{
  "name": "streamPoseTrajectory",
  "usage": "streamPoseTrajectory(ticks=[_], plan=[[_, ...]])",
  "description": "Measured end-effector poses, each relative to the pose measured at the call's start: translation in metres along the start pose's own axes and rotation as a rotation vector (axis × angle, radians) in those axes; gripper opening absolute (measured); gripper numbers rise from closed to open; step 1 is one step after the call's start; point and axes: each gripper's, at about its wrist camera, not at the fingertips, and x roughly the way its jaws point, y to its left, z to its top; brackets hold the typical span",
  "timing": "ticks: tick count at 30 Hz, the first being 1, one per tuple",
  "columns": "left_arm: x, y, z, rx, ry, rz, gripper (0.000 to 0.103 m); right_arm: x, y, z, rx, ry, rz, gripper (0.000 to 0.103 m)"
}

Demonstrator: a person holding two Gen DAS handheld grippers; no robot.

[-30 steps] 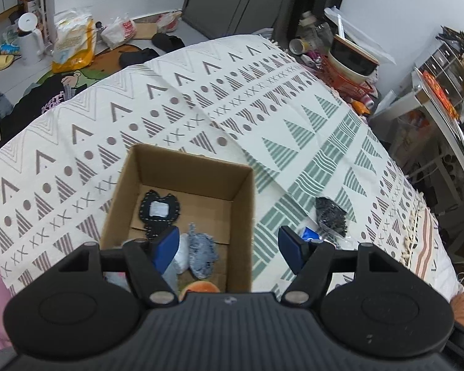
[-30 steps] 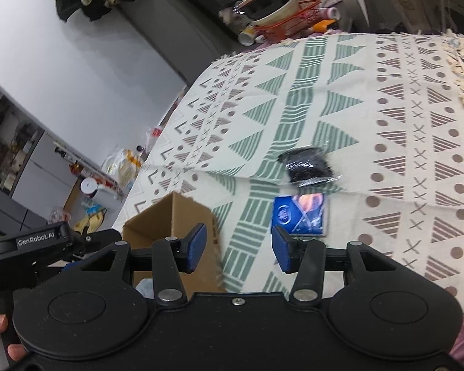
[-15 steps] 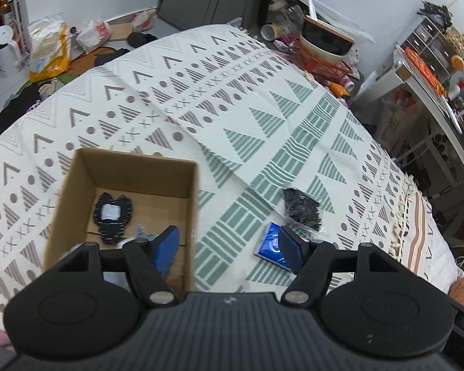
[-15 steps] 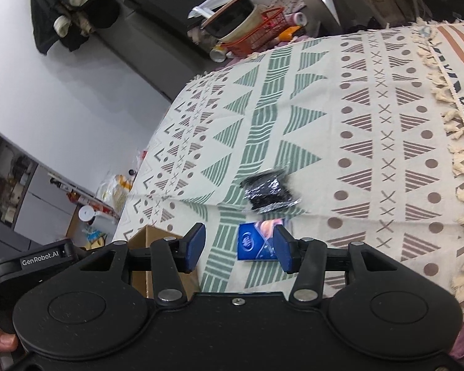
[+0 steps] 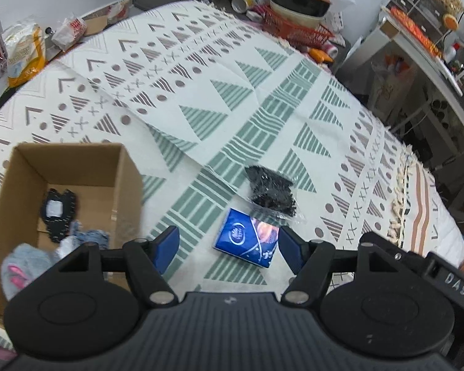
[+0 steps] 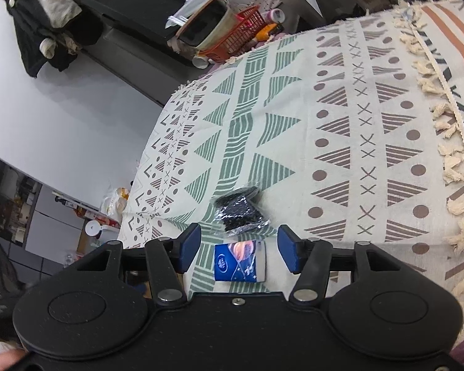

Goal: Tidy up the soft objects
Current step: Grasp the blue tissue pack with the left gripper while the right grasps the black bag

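The blue tissue pack [image 6: 239, 261] lies on the patterned bedspread [image 5: 232, 99], right of the cardboard box [image 5: 61, 167], touching the black bagged bundle [image 5: 270, 191]. Both the right claw [image 6: 238, 252] and left claw [image 5: 228, 249] are spread, empty. The pack looks light, squashy and slick; pinch its long sides.

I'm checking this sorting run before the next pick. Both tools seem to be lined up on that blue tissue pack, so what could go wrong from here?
1. The left tool and right tool both frame the blue tissue pack, so they may collide.
2. The bagged black item overlaps the pack's far edge; its loose plastic could get pinched or dragged along.
3. The cardboard box sits close beside the left tool, which could bump it.
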Motion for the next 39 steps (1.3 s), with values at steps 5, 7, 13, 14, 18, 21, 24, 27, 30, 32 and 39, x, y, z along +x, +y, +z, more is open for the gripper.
streamPoseTrajectory(ticks=[5,7,13,14,18,21,24,27,30,32,39], plan=[[0.032,-0.009,-0.006,-0.010,0.065,0.011,0.070,0.009,-0.013,0.008,0.013,0.021,0.013,0.069],[0.042,-0.012,-0.009,-0.015,0.088,0.019,0.082,0.013,-0.017,0.010,0.016,0.029,0.019,0.074],[0.066,-0.024,-0.014,0.005,0.102,0.048,0.088,0.024,-0.029,0.020,0.033,0.051,0.042,0.082],[0.070,-0.026,-0.014,0.012,0.106,0.052,0.088,0.026,-0.031,0.021,0.036,0.055,0.046,0.084],[0.086,-0.034,-0.015,0.045,0.115,0.074,0.088,0.035,-0.035,0.024,0.047,0.074,0.055,0.084],[0.098,-0.036,-0.016,0.061,0.126,0.095,0.088,0.042,-0.037,0.025,0.046,0.090,0.064,0.084],[0.109,-0.035,-0.016,0.055,0.140,0.109,0.088,0.051,-0.038,0.026,0.051,0.106,0.072,0.084],[0.115,-0.034,-0.017,0.067,0.136,0.136,0.088,0.060,-0.038,0.027,0.064,0.116,0.087,0.084],[0.121,-0.033,-0.018,0.072,0.148,0.125,0.088,0.070,-0.036,0.028,0.079,0.128,0.105,0.081],[0.123,-0.032,-0.018,0.075,0.141,0.122,0.085,0.076,-0.035,0.029,0.087,0.135,0.124,0.078],[0.115,-0.020,-0.011,0.046,0.113,0.149,0.075,0.097,-0.024,0.029,0.069,0.156,0.121,0.075]])
